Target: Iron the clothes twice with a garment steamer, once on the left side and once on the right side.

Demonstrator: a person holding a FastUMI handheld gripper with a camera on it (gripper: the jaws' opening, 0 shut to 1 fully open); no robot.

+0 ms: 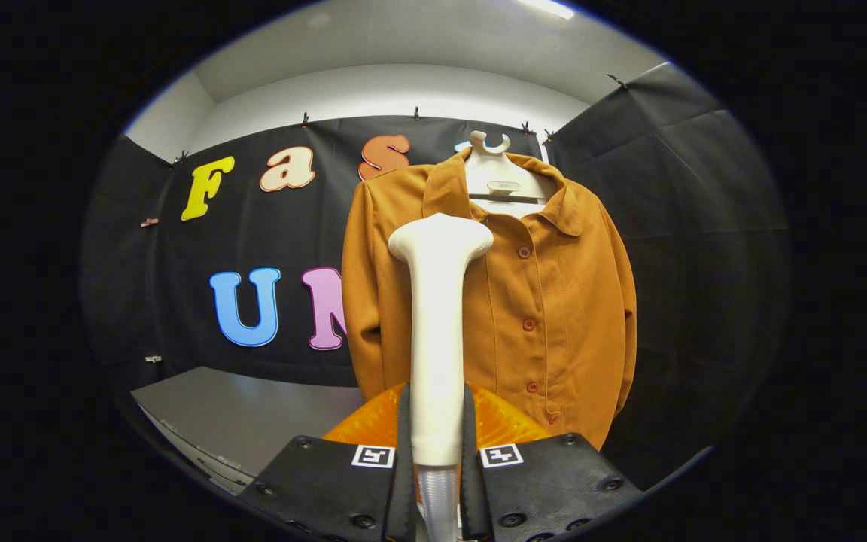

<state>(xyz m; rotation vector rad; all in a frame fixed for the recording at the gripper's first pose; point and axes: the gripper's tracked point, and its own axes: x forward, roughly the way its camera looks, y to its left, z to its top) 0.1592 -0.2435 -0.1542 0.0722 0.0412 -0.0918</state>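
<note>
An orange-brown buttoned shirt [546,301] hangs on a white hanger [495,175] in front of the black booth wall. My gripper [437,429] is shut on the handle of a white garment steamer [437,316], which stands upright between my fingers. The steamer's wide head [441,237] is up at chest height on the shirt's left half, near the collar. I cannot tell whether the head touches the cloth. Both black fingers [403,444] press the handle's lower part.
An orange ribbed object [501,425] lies just beyond the fingers, below the shirt's hem. A grey table [245,414] stretches off to the left under the black cloth wall. The booth's side wall [689,248] stands close behind the shirt on the right.
</note>
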